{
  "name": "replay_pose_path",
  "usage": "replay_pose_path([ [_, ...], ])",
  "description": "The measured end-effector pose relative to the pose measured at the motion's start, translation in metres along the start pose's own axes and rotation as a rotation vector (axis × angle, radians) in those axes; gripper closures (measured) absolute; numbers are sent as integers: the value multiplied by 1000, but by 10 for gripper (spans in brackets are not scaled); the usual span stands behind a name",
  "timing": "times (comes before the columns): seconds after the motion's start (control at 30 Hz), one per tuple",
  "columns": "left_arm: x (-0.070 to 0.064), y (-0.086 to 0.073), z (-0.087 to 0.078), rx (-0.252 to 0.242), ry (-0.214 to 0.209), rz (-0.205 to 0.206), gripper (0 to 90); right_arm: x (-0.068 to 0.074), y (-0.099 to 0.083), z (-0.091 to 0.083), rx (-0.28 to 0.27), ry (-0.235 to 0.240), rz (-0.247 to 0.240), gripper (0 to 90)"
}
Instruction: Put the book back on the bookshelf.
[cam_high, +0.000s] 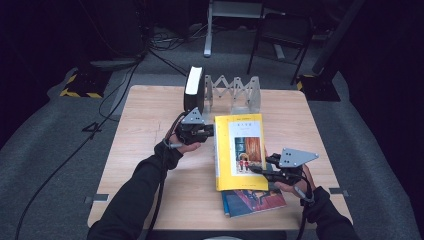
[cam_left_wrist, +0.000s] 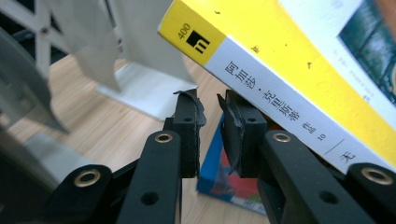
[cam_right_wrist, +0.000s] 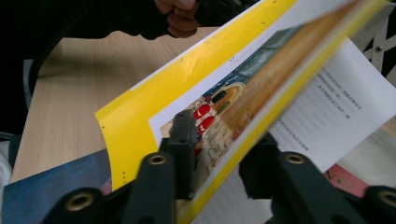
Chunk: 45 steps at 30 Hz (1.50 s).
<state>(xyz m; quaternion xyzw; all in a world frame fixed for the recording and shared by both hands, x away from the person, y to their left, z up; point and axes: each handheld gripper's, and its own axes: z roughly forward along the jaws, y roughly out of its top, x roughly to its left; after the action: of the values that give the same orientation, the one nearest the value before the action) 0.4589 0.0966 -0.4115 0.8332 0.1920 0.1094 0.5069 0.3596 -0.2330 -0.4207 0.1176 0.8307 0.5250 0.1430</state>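
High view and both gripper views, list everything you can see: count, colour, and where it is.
yellow book: 1, yellow with a picture cover, table centre, lifted off the blue book
blue book: 1, blue, flat under the yellow one, near edge
black book: 1, black cover, upright at the rack's left end
book rack: 1, grey, folding, far edge
table: 1, light wood
chair: 1, dark, on the floor beyond
left gripper: 1, black, at the yellow book's spine
right gripper: 1, black, jaws clamping its front cover

— What sort of place am I working in?
— A dim lab or studio, I'd say: one bare wooden table (cam_high: 150, 150) on grey carpet (cam_high: 45, 150), loose cables (cam_high: 165, 45) across the floor, hazard-striped stand feet (cam_high: 80, 92), a metal chair (cam_high: 282, 35) behind.
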Motion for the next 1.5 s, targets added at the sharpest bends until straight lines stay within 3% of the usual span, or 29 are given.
replay_pose_path([
  [0.1,-5,7,0,-13,-16,18,780,-2,6,2,2,9,3,586],
  [0.23,-5,10,-1,-22,-30,12,794,-3,9,6,16,12,8,589],
  [0.33,-7,17,-4,-21,-28,36,795,-1,10,8,37,-11,-15,703],
  [0.43,-10,28,-7,-39,-25,54,805,0,12,9,45,-59,-35,765],
  [0.53,-15,40,-13,-44,7,87,805,-1,12,11,27,-108,-34,804],
  [0.7,-24,47,-21,-47,27,119,796,2,12,10,6,-176,-49,837],
  [0.9,-37,41,-29,-73,61,131,718,16,11,8,-6,-215,-103,844],
  [1.03,-49,36,-31,-73,65,149,668,21,8,2,-20,-201,-102,853],
  [1.17,-59,26,-33,-67,69,130,586,27,6,-1,-18,-205,-122,857],
  [1.3,-67,12,-36,-30,81,138,509,29,4,-4,-21,-188,-118,860],
  [1.33,-69,8,-35,-22,78,125,494,29,4,-5,-22,-189,-114,860],
  [1.5,-76,-14,-32,33,65,112,476,31,3,-6,-18,-191,-120,860],
])
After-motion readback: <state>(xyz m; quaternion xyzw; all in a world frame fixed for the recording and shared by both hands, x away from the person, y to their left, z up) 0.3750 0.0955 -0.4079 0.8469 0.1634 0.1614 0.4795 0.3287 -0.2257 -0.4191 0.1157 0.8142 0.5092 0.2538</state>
